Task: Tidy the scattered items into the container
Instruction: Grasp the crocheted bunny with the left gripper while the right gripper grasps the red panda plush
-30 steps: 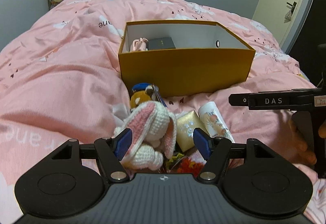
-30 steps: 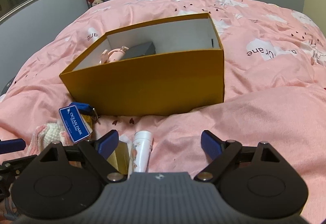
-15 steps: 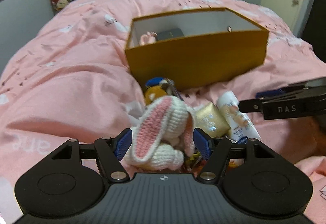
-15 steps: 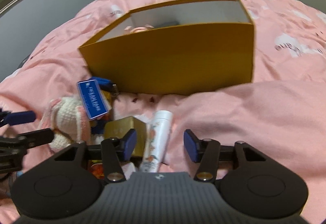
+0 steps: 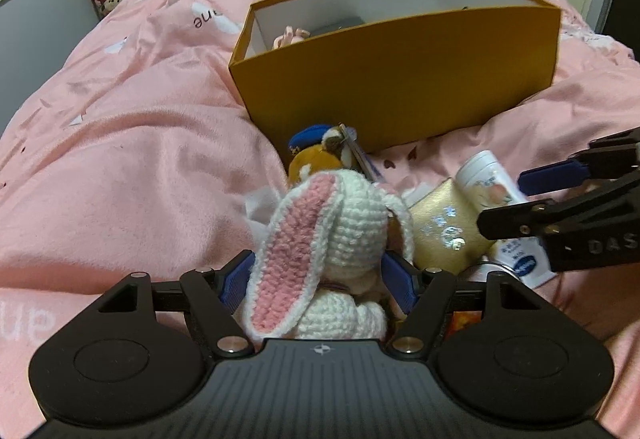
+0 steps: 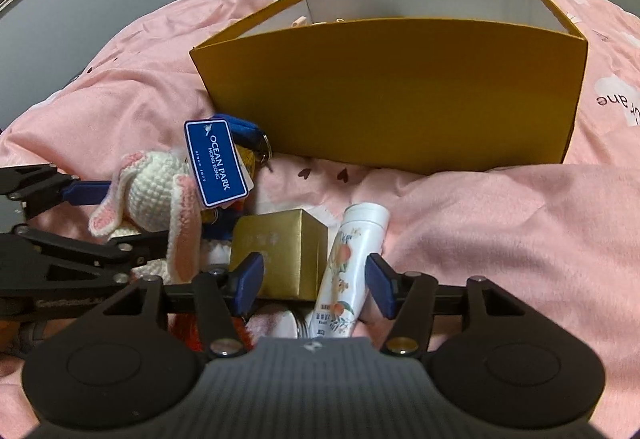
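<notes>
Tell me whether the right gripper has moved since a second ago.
Yes. The right gripper has advanced toward the box and now straddles the tube, jaws narrower.

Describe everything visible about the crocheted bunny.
The crocheted bunny is white yarn with long floppy ears lined in pink. It sits upright on the pink duvet, back to the left camera, in front of the yellow box. The left gripper brackets its body, blue pads at both sides; firm contact is unclear. A tagged plush keyring sits just behind it.
</notes>
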Demonstrator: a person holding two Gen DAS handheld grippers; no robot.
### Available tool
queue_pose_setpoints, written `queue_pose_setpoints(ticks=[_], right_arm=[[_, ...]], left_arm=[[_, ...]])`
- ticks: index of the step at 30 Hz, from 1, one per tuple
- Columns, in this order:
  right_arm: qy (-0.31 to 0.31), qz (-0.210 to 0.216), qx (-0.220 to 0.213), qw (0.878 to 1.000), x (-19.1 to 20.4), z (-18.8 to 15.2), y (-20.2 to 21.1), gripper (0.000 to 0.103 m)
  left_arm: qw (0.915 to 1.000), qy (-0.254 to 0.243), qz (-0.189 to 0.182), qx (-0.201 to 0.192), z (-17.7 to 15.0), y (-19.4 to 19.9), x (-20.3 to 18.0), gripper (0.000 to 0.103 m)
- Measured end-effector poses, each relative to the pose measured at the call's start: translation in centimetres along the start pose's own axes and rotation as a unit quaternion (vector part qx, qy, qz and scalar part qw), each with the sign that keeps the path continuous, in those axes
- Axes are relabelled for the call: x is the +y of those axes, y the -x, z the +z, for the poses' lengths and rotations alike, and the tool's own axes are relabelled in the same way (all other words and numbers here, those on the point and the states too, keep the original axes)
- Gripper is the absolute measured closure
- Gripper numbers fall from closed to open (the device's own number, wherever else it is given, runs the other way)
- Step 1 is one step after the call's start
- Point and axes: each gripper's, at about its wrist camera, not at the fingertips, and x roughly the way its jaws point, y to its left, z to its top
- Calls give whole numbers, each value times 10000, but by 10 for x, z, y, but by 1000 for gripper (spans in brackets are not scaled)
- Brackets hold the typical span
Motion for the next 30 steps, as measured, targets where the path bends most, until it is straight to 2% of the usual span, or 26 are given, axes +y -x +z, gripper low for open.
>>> queue_pose_setpoints(ticks=[2,6,9,13,19,24,30], right_arm=[[54,29,-30,10000,1,1,-1,41],[237,185,-108,9995,8,3,-2,43],[432,261,-92,9987,15,3,-6,43],[649,375,-67,9972,24,6,-9,51],[636,717,61,9954,34,20,-21,51],[676,856,268,9937,48,31,-39,51],[979,756,327,9918,64,40,-58,51]], left_arm=[[9999,74,-73,75,2,-5,3,24],[9996,225,-155,49,2,-4,8,36],[9989,415,-199,-8,2,1,15,42],[9967,771,-201,-156,4,15,23,44],[9925,1092,-7,-553,9,29,36,45],[9914,1186,75,-551,7,22,40,45],[9893,1348,126,-550,7,15,45,45]])
